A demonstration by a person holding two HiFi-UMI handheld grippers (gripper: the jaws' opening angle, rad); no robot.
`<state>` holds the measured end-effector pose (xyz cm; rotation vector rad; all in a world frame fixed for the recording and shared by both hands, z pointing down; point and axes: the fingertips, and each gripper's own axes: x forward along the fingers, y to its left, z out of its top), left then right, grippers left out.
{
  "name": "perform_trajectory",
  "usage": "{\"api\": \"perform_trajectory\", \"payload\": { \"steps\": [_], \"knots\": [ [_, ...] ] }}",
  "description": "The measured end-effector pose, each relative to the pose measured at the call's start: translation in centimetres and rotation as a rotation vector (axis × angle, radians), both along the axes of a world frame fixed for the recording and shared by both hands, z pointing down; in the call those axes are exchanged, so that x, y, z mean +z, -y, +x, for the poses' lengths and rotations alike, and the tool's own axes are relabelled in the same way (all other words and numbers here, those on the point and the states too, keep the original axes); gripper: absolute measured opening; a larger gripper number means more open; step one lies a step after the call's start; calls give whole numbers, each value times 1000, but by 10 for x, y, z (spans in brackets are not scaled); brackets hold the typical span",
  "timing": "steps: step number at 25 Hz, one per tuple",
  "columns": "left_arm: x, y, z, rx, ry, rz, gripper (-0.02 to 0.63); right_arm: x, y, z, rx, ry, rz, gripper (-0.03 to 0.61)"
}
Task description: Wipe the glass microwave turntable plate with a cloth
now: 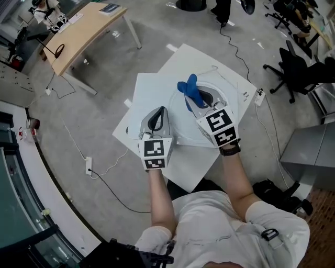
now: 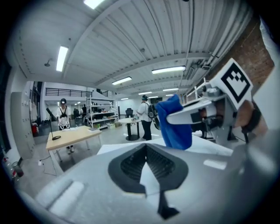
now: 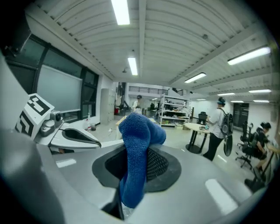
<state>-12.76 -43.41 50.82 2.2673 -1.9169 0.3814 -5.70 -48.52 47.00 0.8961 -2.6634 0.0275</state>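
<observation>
White square tabletop (image 1: pixel 152 89) bears a round glass turntable plate (image 1: pixel 180 124). The right gripper (image 1: pixel 201 102) clamps a blue knitted cloth (image 1: pixel 189 89). The left gripper's (image 2: pixel 146 148) jaws meet at the tips.

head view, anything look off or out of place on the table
Nothing stands out: the glass plate lies flat on the table, nothing is spilled, and the blue cloth sits clamped in the right gripper.

Bright, even light from ceiling strip lights (image 3: pixel 120 11), fisheye-warped edges, softly blurred foreground
</observation>
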Motion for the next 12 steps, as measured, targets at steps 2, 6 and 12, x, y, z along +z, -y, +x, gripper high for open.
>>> {"api": "perform_trajectory", "payload": {
  "steps": [2,6,12],
  "knots": [
    [11,-3,7,33,-28,-73,2,6,-5,-24,-165,-151,58,75],
    [27,-7,24,115,-17,-192,2,32,-14,-60,-511,-543,271,75],
    [60,0,25,141,15,-310,2,76,-12,-78,-698,-778,291,75]
  ]
}}
